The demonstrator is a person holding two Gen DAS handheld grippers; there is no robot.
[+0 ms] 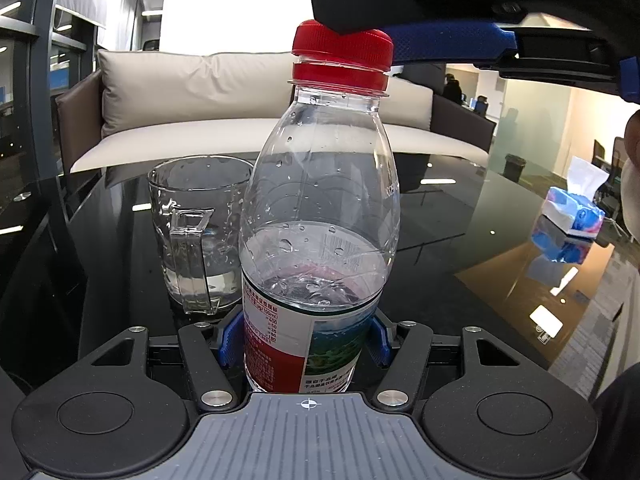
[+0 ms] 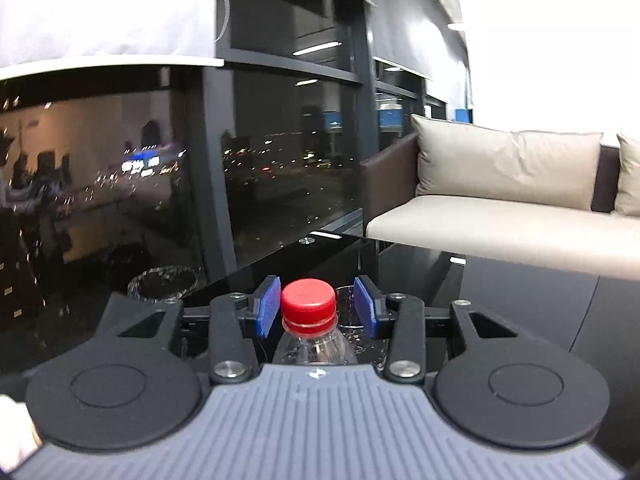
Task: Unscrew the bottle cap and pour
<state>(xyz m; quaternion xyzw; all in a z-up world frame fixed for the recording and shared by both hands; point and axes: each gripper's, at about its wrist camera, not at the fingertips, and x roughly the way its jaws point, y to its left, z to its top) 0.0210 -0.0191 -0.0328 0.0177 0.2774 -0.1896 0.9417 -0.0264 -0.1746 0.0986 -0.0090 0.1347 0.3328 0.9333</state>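
Observation:
A clear plastic water bottle (image 1: 320, 208) with a red cap (image 1: 342, 46) stands upright on the black glass table, about half full. My left gripper (image 1: 306, 340) is shut on the bottle's labelled lower body. My right gripper (image 2: 316, 306) is open, its blue pads on either side of the red cap (image 2: 307, 300) with gaps on both sides; in the left wrist view it reaches in from the upper right (image 1: 420, 36). A clear glass mug (image 1: 196, 236) with a little water stands just behind and left of the bottle.
A tissue pack (image 1: 574, 212) lies on the black glass table (image 1: 460, 248) at the right. A beige sofa (image 1: 240, 108) stands behind the table. Dark windows and a wire waste bin (image 2: 162, 282) are on the left in the right wrist view.

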